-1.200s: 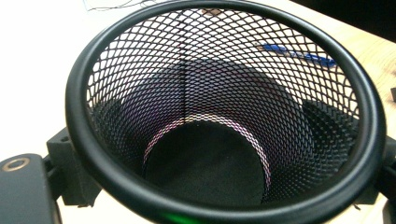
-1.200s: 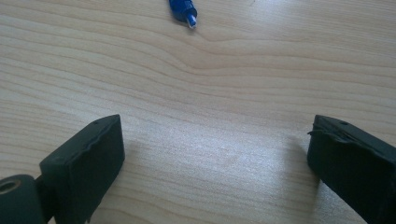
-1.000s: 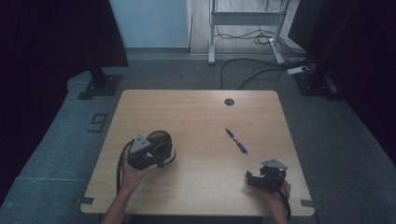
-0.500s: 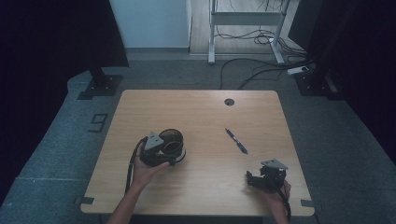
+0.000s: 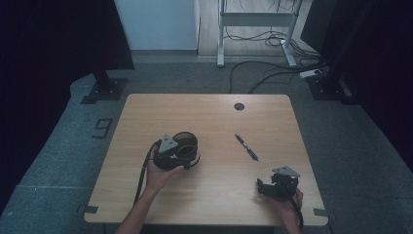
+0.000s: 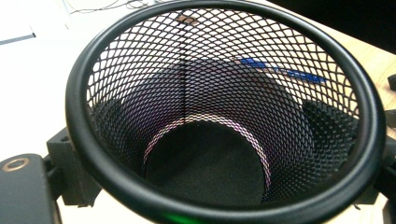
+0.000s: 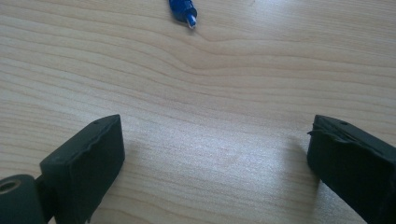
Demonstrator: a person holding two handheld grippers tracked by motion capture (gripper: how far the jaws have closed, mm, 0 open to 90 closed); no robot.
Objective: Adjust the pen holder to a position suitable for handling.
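A black wire-mesh cup [image 5: 187, 145] stands left of the table's middle, and my left gripper [image 5: 181, 154] is shut on it, one jaw on each side of its wall. In the left gripper view I look down into the cup [image 6: 93, 158], and the blue pen [image 6: 285, 73] shows through the mesh beyond it. The blue pen [image 5: 246, 147] lies flat right of centre, apart from the cup. My right gripper [image 5: 263, 186] rests near the front right edge, open with nothing between its jaws. In the right gripper view [image 7: 215, 154] the pen's tip [image 7: 185, 9] lies on bare wood ahead.
The wooden table [image 5: 209, 114] has a round cable hole [image 5: 238, 106] near its back edge. Cables [image 5: 272, 73] trail across the grey floor behind the table, beside a white metal frame [image 5: 255, 19]. Dark curtains hang at both sides.
My left gripper has carried the mesh cup to the right, toward the table's middle and the pen. The right gripper and the pen have stayed in place.
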